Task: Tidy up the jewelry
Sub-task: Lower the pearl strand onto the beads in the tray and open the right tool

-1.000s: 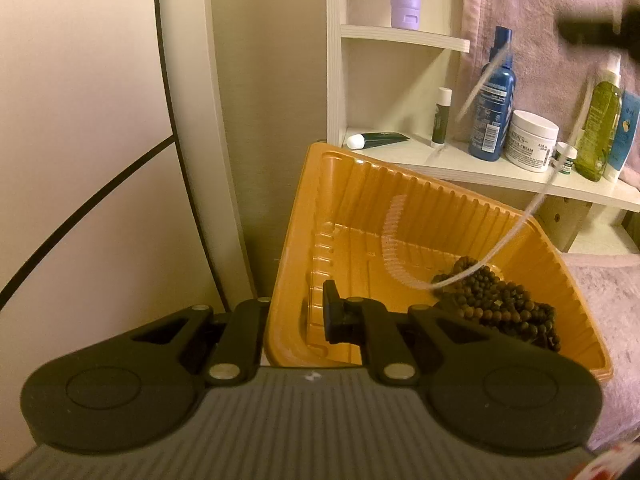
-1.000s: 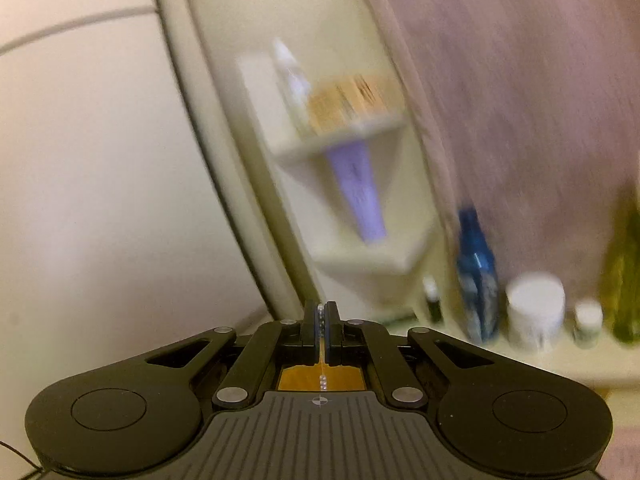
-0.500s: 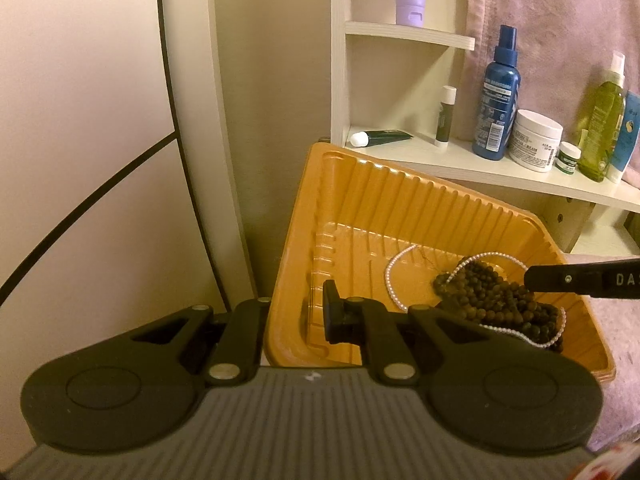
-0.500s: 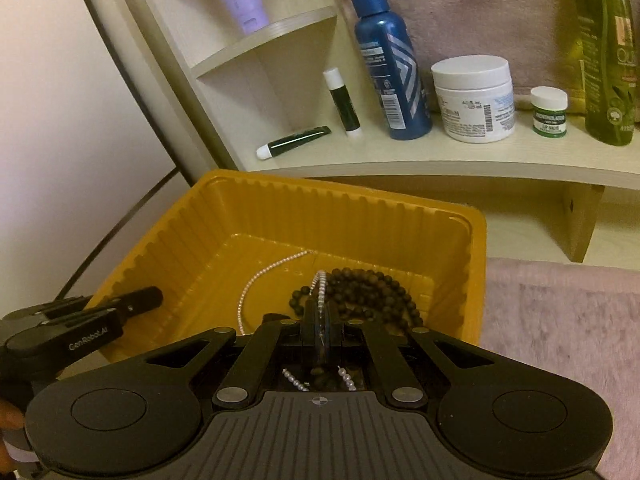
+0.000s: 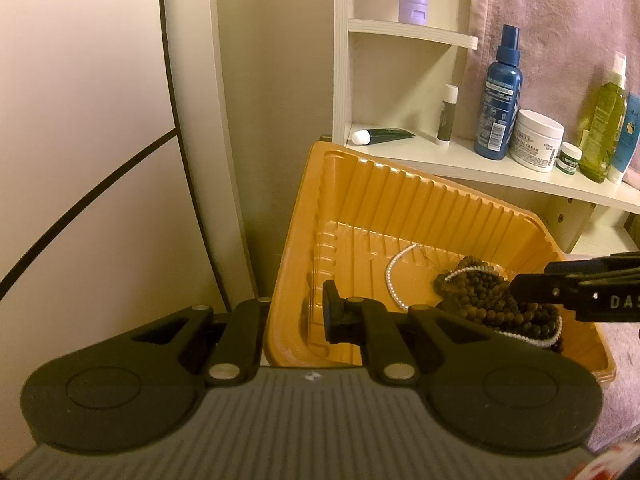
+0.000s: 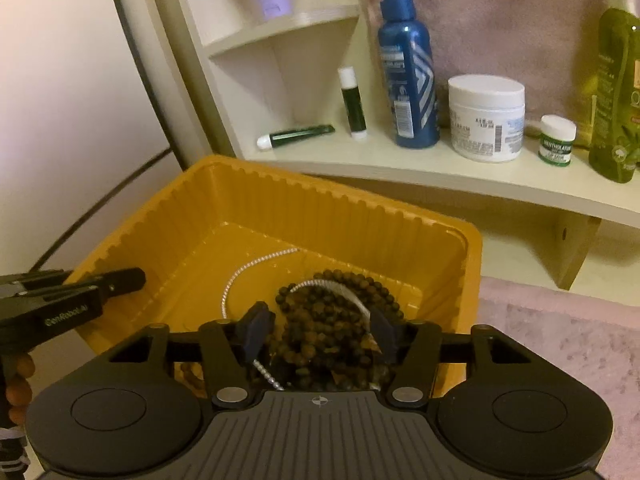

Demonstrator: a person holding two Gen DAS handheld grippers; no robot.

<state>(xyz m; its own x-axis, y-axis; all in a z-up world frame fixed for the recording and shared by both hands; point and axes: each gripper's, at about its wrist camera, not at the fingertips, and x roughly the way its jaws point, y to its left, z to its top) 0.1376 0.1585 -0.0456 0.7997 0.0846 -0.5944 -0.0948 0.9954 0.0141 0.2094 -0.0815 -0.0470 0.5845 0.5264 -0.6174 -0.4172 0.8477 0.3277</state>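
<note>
An orange ribbed plastic tray [image 5: 400,200] stands tilted below the shelf. My left gripper [image 5: 296,312] is shut on its near wall, one finger outside and one inside. In the tray a white pearl necklace [image 5: 394,276] curves beside and over a heap of dark brown bead strands [image 5: 488,300]. My right gripper [image 6: 318,330] hangs just above the dark beads [image 6: 328,320], its jaws opening wide and pressing on nothing. The pearl necklace [image 6: 240,276] lies loose on the tray [image 6: 320,208] floor. My right gripper's fingers [image 5: 532,292] reach in from the right.
Behind the tray a pale shelf [image 6: 400,168] carries a blue spray bottle [image 6: 408,80], a white cream jar [image 6: 486,116], a small green jar [image 6: 556,140], a green bottle [image 6: 616,100], a lip balm stick [image 6: 352,100] and a lying tube [image 6: 296,136]. Pink fuzzy cloth [image 6: 560,340] lies at the right.
My right gripper came down into the tray with the pearl necklace hanging from it, then opened; the necklace now lies in the tray. The left gripper stayed still on the tray wall.
</note>
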